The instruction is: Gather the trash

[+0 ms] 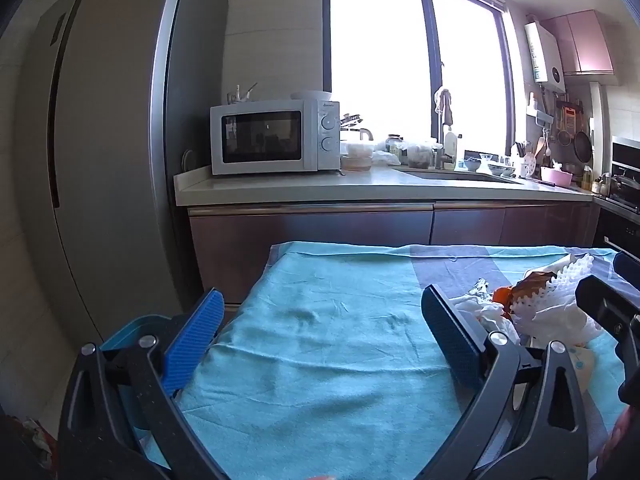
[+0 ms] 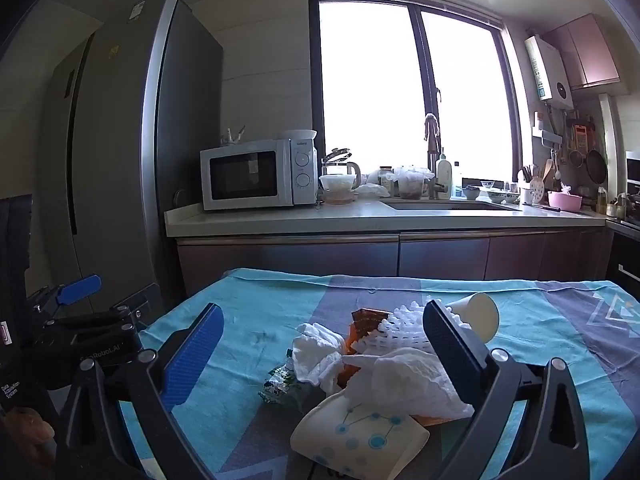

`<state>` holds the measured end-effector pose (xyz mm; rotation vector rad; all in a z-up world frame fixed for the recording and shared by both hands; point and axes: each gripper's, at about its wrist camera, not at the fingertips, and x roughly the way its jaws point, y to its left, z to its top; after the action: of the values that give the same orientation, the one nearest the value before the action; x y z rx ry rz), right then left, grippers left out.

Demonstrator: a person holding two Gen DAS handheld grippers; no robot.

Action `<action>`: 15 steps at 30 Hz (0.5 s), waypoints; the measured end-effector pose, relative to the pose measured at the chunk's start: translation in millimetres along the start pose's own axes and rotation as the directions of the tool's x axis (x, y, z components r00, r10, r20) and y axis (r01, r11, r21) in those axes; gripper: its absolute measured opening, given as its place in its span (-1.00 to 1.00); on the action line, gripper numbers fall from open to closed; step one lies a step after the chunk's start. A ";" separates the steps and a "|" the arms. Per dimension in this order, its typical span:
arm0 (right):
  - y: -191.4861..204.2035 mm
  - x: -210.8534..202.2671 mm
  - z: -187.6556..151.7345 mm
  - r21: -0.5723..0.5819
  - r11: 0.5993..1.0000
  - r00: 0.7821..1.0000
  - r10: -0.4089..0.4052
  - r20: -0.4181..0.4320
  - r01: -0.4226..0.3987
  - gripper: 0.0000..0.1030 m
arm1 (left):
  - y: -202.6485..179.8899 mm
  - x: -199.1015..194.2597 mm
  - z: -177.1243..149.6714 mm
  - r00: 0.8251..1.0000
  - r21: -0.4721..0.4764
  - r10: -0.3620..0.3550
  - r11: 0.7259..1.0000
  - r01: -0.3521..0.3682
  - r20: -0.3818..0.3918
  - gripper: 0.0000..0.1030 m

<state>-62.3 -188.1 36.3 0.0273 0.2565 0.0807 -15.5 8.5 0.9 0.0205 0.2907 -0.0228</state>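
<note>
Two paper cups (image 2: 360, 440) (image 2: 476, 316), two crumpled tissues (image 2: 320, 356), one white foam net (image 2: 400, 332) and wrappers are heaped toward the table's (image 2: 248, 320) near right edge. Both grippers, left (image 1: 324, 336) and right (image 2: 324, 352), are held wide open, gripping nothing.

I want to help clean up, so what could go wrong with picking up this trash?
The paper cup lies on its side, so it might roll away if nudged. The tissues, foam net and wrappers overlap, so the open right hand-held gripper may pinch several pieces or snag the tablecloth.
</note>
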 end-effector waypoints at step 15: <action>0.6 -0.2 -0.1 0.001 1.000 1.000 -0.003 0.007 0.003 0.87 | 2.1 -5.7 4.0 1.000 -0.009 -0.001 1.000 0.001 0.010 0.89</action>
<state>-62.6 -187.6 36.3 0.0277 0.2494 0.0776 -19.8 10.6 6.4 0.0116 0.2808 -0.0222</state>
